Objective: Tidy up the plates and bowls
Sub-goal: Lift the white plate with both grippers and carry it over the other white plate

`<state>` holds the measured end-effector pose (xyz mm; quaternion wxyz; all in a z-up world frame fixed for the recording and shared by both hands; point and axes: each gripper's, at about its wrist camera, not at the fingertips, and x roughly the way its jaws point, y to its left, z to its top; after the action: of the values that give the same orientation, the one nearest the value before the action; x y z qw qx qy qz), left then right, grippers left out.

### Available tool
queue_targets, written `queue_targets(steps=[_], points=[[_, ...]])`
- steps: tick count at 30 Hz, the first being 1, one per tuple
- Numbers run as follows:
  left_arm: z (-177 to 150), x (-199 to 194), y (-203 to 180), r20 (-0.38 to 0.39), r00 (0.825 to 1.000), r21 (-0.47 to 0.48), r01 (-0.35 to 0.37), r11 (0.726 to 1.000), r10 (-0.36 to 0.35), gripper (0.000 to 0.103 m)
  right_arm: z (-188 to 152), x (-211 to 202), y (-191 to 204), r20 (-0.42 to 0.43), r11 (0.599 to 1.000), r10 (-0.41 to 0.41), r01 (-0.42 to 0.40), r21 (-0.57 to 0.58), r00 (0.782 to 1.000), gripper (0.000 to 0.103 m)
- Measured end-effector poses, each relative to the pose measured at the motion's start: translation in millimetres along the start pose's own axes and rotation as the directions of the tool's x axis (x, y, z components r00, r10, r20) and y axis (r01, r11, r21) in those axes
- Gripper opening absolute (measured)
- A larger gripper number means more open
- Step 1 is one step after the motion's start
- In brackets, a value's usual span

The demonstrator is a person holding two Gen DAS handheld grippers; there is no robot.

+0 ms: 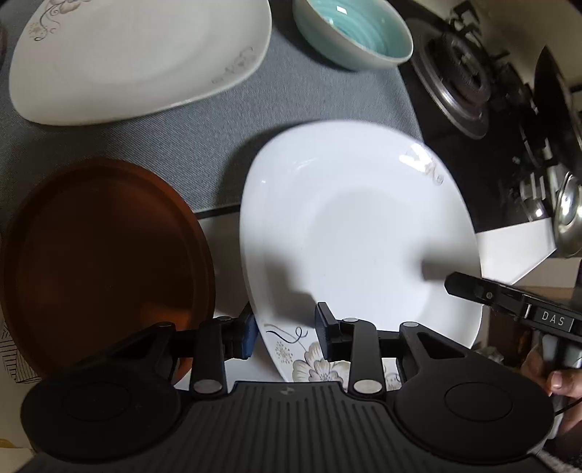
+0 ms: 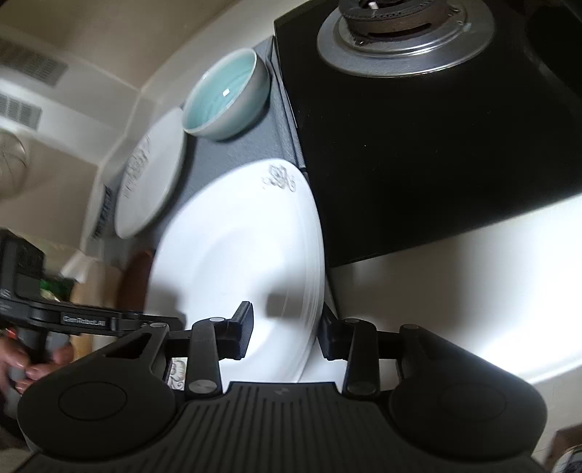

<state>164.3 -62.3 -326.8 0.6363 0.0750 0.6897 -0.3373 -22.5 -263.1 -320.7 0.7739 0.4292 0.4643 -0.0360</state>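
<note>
A white plate [image 1: 363,225] with a flower print lies half on the grey mat [image 1: 203,152], its far edge blurred. My left gripper [image 1: 285,331] straddles its near rim, one finger outside and one over the inside, and I see no pad pressing. My right gripper [image 2: 285,331] straddles the same white plate [image 2: 232,247] at its right rim, also slack; one of its fingers [image 1: 469,289] reaches in from the right. A brown plate [image 1: 102,254] sits to the left. Farther back are a cream plate [image 1: 127,54] and a teal bowl [image 1: 356,32].
A black gas stove with a burner [image 2: 403,32] borders the mat on the right, and the white plate's edge overlaps its corner. White counter [image 2: 454,273] runs in front of the stove. A hand [image 2: 22,364] holds the left gripper's handle.
</note>
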Motion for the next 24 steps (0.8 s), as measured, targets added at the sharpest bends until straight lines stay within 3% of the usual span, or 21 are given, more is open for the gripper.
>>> queue_targets(steps=[7, 16, 24], points=[[4.3, -22.3, -0.3, 0.062, 0.998, 0.027, 0.029, 0.999, -0.031, 0.035, -5.6, -17.8, 16.9, 0.072, 1.0, 0.0, 0.001, -0.017, 0.997, 0.027], [-4.9, -44.7, 28.4, 0.082, 0.995, 0.013, 0.059, 0.998, -0.06, 0.032, -12.7, -23.5, 32.2, 0.104, 0.999, 0.006, -0.002, -0.041, 0.995, 0.027], [-9.0, -81.7, 42.2, 0.153, 0.987, 0.046, 0.047, 0.998, -0.053, 0.031, -16.2, -22.5, 61.6, 0.126, 0.997, 0.011, -0.002, -0.077, 0.992, 0.028]])
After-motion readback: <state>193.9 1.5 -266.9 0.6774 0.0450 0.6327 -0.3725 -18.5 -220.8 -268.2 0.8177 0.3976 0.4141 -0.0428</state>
